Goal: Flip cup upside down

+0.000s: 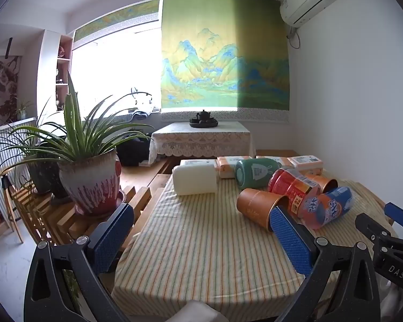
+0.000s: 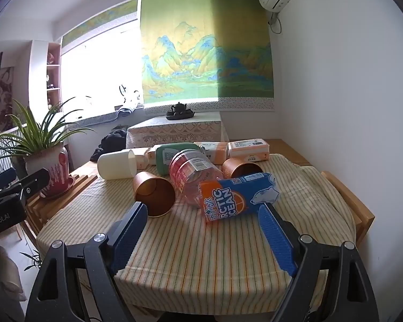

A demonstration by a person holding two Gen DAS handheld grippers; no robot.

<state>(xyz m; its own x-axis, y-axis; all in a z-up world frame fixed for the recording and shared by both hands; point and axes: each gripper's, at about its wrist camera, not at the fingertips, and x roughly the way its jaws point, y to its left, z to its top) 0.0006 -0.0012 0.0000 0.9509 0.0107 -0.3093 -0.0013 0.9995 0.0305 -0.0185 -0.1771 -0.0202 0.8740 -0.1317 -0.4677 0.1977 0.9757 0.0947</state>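
Both grippers, left (image 1: 201, 241) and right (image 2: 204, 237), gape empty over the striped tablecloth's (image 2: 201, 263) bare near edge; toppled brown paper cup (image 2: 154, 194) lies beyond

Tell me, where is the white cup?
The white cup lies on its side at the table's far left in the right wrist view, beside the near brown paper cup and before the green cup.
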